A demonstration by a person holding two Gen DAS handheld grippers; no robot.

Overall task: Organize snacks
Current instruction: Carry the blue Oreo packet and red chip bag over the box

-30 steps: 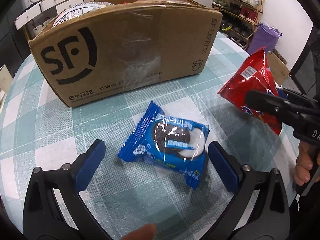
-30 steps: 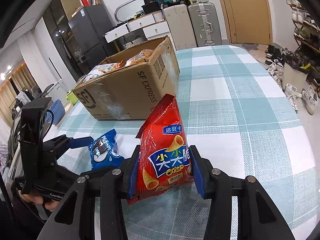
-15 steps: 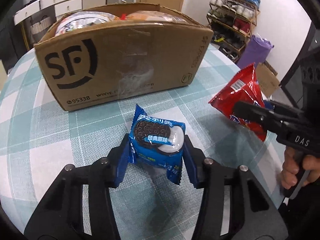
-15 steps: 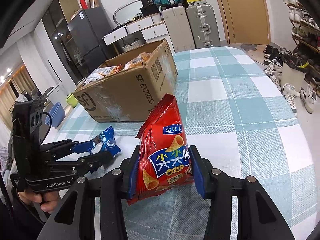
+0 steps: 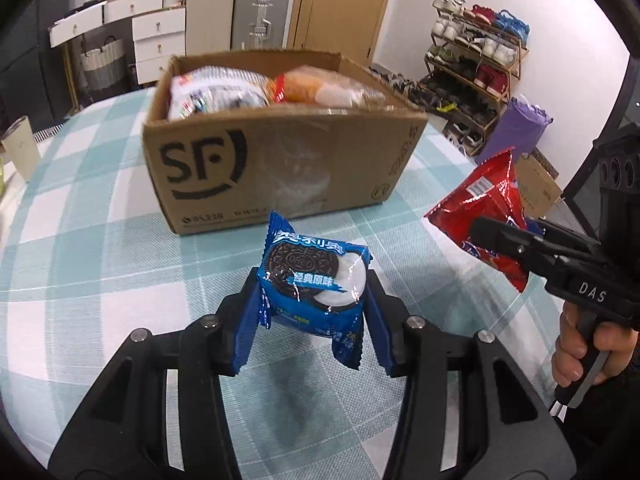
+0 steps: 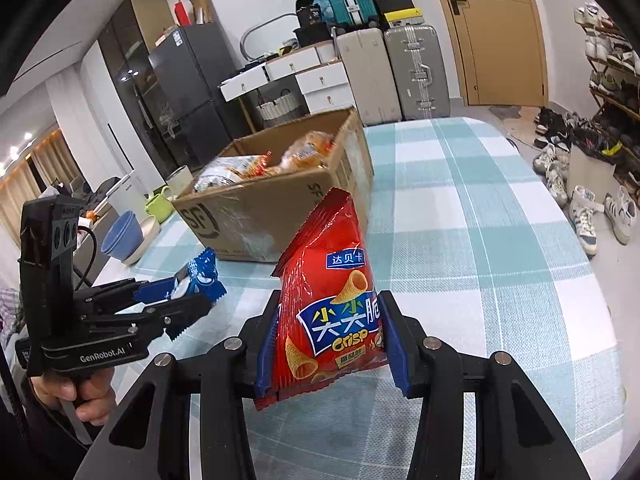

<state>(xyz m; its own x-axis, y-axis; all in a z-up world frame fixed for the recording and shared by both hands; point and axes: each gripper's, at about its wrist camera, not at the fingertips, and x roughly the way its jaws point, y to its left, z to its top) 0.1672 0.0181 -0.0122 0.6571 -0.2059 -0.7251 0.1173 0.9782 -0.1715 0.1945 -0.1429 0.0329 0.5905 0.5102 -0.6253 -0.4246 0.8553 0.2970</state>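
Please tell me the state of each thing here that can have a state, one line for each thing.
Left gripper: shut on the Oreo pack.
Right gripper: shut on the chip bag.
Oreo pack: sealed, held above the table.
Chip bag: sealed, held upright.
Box: open, holding snack bags.

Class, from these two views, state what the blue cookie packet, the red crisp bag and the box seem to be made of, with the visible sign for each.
Blue cookie packet: glossy plastic film, likely; it shows glare and crinkles.
Red crisp bag: shiny plastic or foil laminate; creased, with ridged sealed edges.
Box: matte brown corrugated cardboard, with printed ink and a strip of clear shiny tape.
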